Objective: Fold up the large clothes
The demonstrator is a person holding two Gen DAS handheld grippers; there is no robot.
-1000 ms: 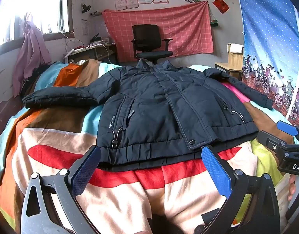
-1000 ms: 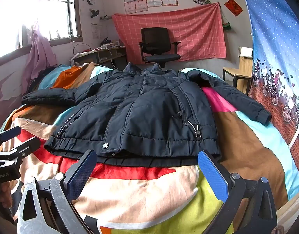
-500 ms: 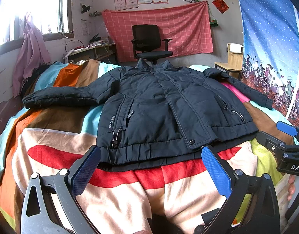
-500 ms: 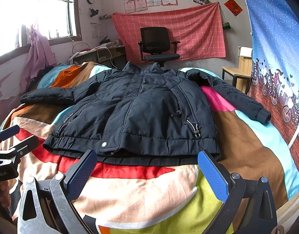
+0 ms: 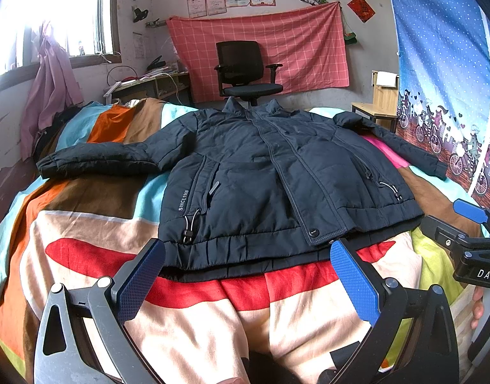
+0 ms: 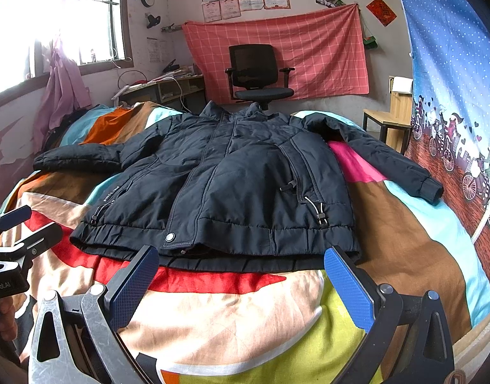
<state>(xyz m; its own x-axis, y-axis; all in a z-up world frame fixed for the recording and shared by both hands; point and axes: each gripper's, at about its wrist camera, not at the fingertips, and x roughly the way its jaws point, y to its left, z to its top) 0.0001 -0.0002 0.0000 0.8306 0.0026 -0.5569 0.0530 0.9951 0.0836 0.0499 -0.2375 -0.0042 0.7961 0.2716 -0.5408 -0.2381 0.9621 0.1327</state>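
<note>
A dark navy padded jacket [image 5: 277, 179] lies flat and front up on the bed, zipped, both sleeves spread out to the sides. It also shows in the right wrist view [image 6: 245, 185]. My left gripper [image 5: 248, 272] is open and empty, just short of the jacket's hem near its middle. My right gripper [image 6: 241, 275] is open and empty, just short of the hem on the jacket's right half. Each gripper shows at the edge of the other's view: the right gripper [image 5: 469, 224] and the left gripper [image 6: 18, 227].
A colourful striped blanket [image 5: 85, 198] covers the bed. A black office chair [image 5: 245, 73] stands beyond the bed's far end, before a red checked cloth on the wall. A desk [image 5: 149, 86] is at the back left, a wooden stool [image 5: 379, 108] at the back right, a blue curtain [image 5: 443, 64] on the right.
The right wrist view has shifted slightly, with the jacket a touch lower and closer. The left gripper has hardly moved. Both grippers stay open.
</note>
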